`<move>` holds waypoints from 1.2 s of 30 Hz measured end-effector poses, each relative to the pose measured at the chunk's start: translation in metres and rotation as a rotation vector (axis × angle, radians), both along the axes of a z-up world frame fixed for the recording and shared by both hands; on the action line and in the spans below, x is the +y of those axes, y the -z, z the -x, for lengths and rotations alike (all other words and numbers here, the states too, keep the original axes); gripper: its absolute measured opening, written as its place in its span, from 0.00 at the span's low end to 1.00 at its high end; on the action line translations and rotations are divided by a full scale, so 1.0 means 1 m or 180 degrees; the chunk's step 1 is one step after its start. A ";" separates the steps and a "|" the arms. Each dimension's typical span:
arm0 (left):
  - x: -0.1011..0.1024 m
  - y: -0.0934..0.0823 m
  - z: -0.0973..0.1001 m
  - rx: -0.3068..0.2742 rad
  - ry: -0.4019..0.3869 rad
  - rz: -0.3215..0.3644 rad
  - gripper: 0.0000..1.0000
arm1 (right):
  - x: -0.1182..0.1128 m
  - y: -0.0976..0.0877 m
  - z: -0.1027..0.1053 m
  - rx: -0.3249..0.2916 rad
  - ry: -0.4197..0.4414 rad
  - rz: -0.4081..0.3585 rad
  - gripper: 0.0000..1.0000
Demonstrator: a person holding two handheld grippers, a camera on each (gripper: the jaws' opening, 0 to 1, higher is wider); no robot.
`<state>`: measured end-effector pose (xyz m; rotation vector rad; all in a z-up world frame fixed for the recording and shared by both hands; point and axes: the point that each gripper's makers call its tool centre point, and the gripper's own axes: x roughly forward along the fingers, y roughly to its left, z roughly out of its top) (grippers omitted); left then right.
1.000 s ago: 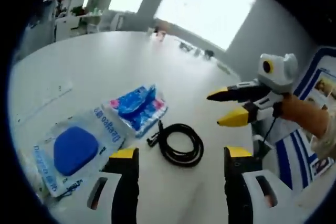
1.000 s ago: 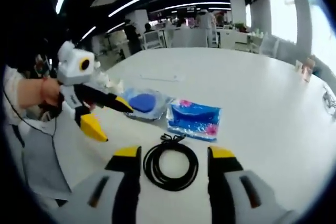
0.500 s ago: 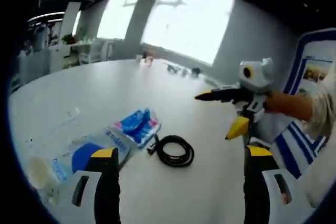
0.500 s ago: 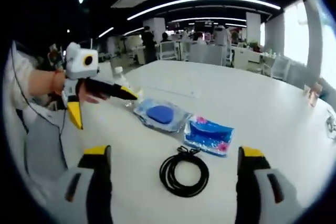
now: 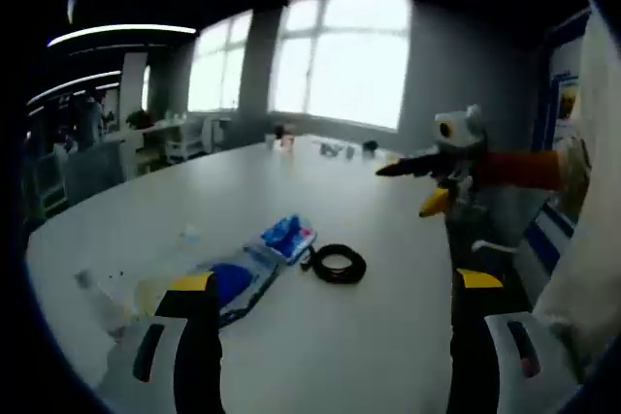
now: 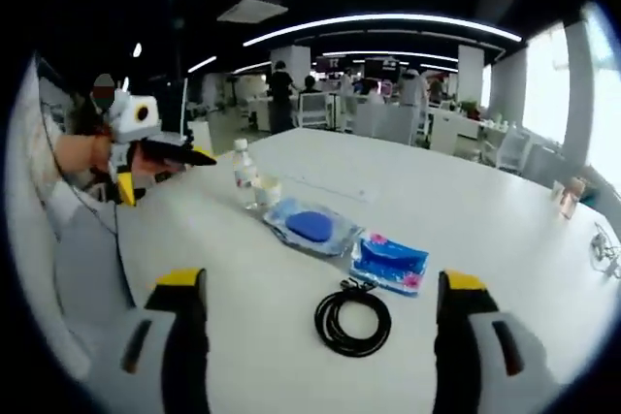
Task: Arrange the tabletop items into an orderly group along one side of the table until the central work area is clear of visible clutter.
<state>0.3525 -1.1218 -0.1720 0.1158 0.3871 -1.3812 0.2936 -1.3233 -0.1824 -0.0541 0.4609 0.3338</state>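
Cable coil [image 6: 353, 318] sat mid-table w/ blue packs [image 6: 388, 263]; both grippers [image 6: 315, 288] spread, empty. Risk: loose loops could've unravelled if pinched by one strand.

Items lie in a loose row on the white table [image 6: 505, 230]. Black cable [image 6: 353, 321], coiled into a flat ring, plug end pointing at the blue tissue pack [image 6: 389, 264] just beside it. Pack lies flat, blue with pink flower print. Next, clear bag [image 6: 311, 227] with blue print holding a blue rounded pad, flat, near the pack. Beyond it a small pale cup [image 6: 267, 190], touching or just beside an upright clear water bottle [image 6: 244, 173] with white cap. In the left gripper view: cable [image 5: 338, 264], pack [image 5: 287, 237], bag [image 5: 233, 283], same order
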 end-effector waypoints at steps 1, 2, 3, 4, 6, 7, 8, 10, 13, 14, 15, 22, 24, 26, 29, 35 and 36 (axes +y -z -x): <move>0.006 0.000 0.003 0.0010 -0.0020 -0.0021 0.97 | 0.001 -0.002 0.004 -0.0007 0.0008 -0.0008 0.97; 0.015 -0.002 0.005 -0.0059 -0.0060 -0.0022 0.97 | 0.003 -0.003 0.007 -0.0012 0.0006 -0.0008 0.97; 0.018 -0.003 0.005 -0.0105 -0.0086 -0.0016 0.97 | 0.004 -0.003 0.012 -0.0008 0.0002 -0.0012 0.97; 0.028 -0.004 0.007 -0.0140 -0.0137 -0.0035 0.97 | 0.006 -0.003 0.015 -0.0011 -0.0003 -0.0019 0.97; 0.042 -0.003 0.012 -0.0136 -0.0202 -0.0054 0.97 | 0.011 -0.003 0.024 -0.0010 -0.0017 0.0005 0.96; 0.052 -0.003 0.014 -0.0202 -0.0249 -0.0058 0.97 | 0.012 -0.001 0.029 0.0009 -0.0021 0.0023 0.96; 0.059 -0.002 0.016 -0.0217 -0.0276 -0.0069 0.97 | 0.012 -0.001 0.030 0.0016 -0.0020 0.0023 0.96; 0.074 0.002 0.023 -0.0197 -0.0360 -0.0103 0.97 | 0.015 0.002 0.038 0.0044 -0.0019 0.0006 0.95; 0.091 0.004 0.036 -0.0206 -0.0453 -0.0119 0.97 | 0.018 0.005 0.051 0.0063 -0.0029 0.0012 0.95; 0.095 0.004 0.039 -0.0226 -0.0485 -0.0127 0.97 | 0.018 0.005 0.054 0.0059 -0.0022 0.0015 0.95; 0.101 0.006 0.043 -0.0217 -0.0522 -0.0139 0.97 | 0.019 0.006 0.059 0.0045 -0.0020 0.0014 0.95; 0.120 0.002 0.063 -0.0218 -0.0712 -0.0079 0.97 | 0.020 0.007 0.084 0.0032 -0.0014 0.0020 0.95; 0.123 0.001 0.067 -0.0263 -0.0750 -0.0066 0.97 | 0.020 0.007 0.090 0.0045 -0.0008 0.0017 0.95; 0.124 0.002 0.071 -0.0264 -0.0763 -0.0079 0.97 | 0.020 0.008 0.094 0.0034 0.0005 0.0003 0.95; 0.126 0.002 0.074 -0.0283 -0.0802 -0.0045 0.97 | 0.021 0.009 0.101 0.0023 0.0003 0.0013 0.94; 0.121 0.010 0.086 -0.0233 -0.0834 -0.0014 0.97 | 0.026 0.016 0.108 0.0035 -0.0003 0.0028 0.92; 0.119 0.011 0.088 -0.0232 -0.0829 -0.0017 0.97 | 0.027 0.017 0.109 0.0032 -0.0004 0.0021 0.92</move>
